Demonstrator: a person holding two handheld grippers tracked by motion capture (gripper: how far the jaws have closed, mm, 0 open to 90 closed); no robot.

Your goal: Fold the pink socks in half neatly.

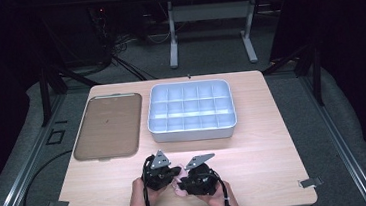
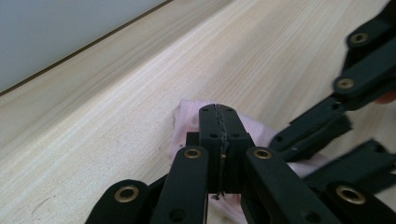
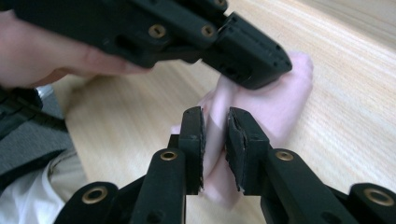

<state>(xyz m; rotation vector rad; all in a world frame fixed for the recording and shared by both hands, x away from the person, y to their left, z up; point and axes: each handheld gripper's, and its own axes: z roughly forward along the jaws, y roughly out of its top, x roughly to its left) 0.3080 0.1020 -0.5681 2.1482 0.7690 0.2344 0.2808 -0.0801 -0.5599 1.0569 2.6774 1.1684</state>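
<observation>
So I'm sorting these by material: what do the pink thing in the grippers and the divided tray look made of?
The pink thing looks like soft cloth: matte, folded and creased where the right gripper pinches it. The divided tray looks like moulded plastic, pale and smooth with a slight sheen, though painted metal can't be excluded.

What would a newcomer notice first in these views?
Both grippers meet at the table's near edge, the left gripper and right gripper each pinching the same small pink cloth. Behind them sit a white compartment tray at centre and a flat brown tray to its left.
</observation>
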